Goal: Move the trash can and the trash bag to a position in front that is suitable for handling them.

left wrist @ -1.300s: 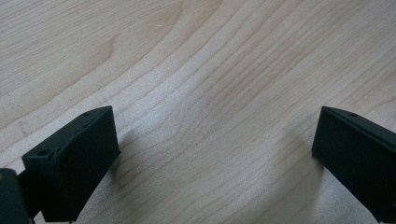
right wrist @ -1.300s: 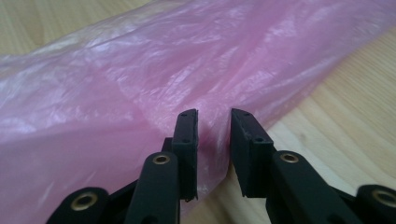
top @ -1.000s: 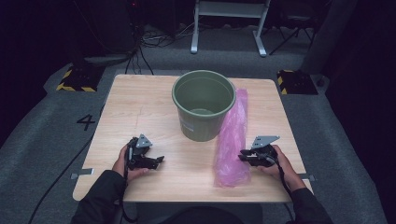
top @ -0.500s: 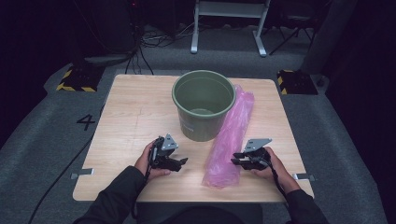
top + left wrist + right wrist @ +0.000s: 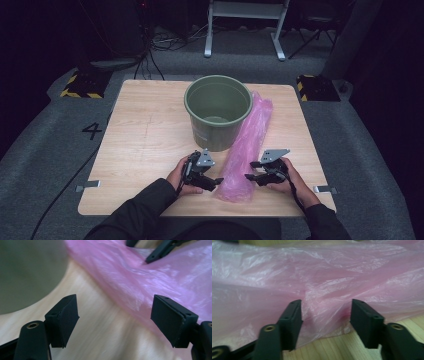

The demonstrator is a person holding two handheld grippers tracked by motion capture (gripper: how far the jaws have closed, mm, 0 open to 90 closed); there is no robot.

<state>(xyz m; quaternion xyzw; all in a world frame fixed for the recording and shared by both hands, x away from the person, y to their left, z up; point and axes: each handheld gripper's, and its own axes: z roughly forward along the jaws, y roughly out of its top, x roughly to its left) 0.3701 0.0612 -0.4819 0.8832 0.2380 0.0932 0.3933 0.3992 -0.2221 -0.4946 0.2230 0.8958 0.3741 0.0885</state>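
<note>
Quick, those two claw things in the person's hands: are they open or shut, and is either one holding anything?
Left gripper: open, holding nothing, jaws beside the pink plastic bag.
Right gripper: open, jaws around a fold of the bag's edge, not yet closed on it.

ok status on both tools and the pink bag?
Left tool open, at the pink bag's near end. Right tool open, bag edge between its jaws. Bag flat on the table, beside the green bucket. Nothing in the way.
</note>
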